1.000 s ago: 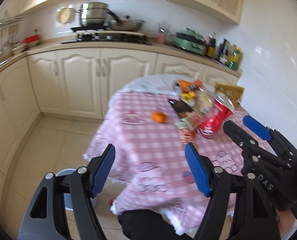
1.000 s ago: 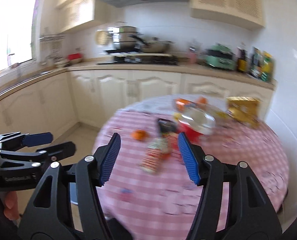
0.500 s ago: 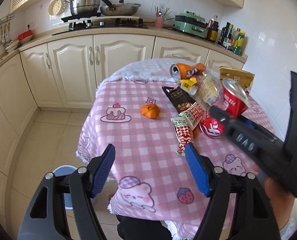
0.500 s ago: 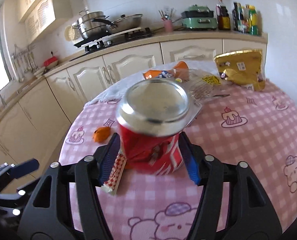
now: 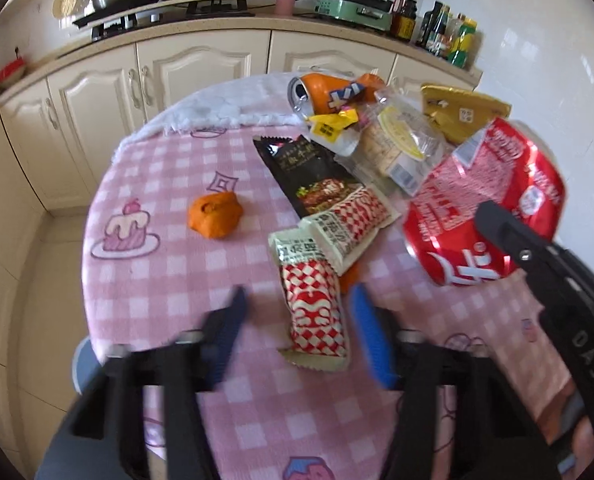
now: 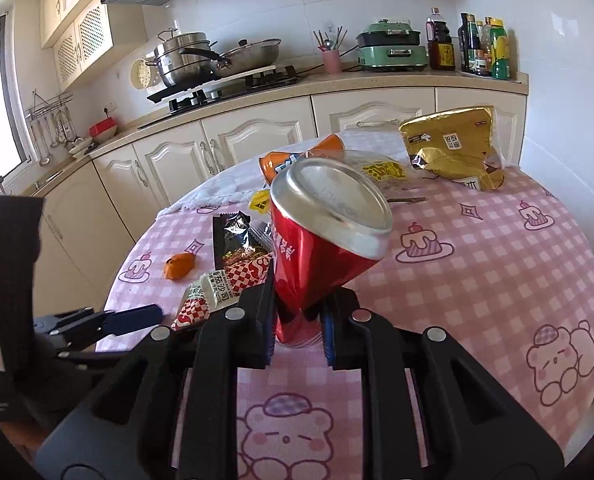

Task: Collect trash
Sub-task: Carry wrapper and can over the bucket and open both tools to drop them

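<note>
Trash lies scattered over the far half of a round table covered in a pink checked cloth. The right gripper pinches a crushed red can, its blue pads pressing the can's squeezed lower end from both sides while the jaws are closing further; the can's silver bottom tilts up toward the camera. In the left wrist view the same can shows at the right, with the right gripper's black finger across it.

The left gripper hangs low over the near part of the table, blurred, its jaws closing from a wide spread. A red-and-white checked snack wrapper lies flat on the cloth between its blue pads, and the pads do not touch it. A second wrapper of the same kind lies just behind it, overlapping its top end. Beyond them lie a black snack packet, a clear plastic bag, an orange can on its side and a gold bag. A piece of orange peel lies alone, to the left of the pile.
</note>
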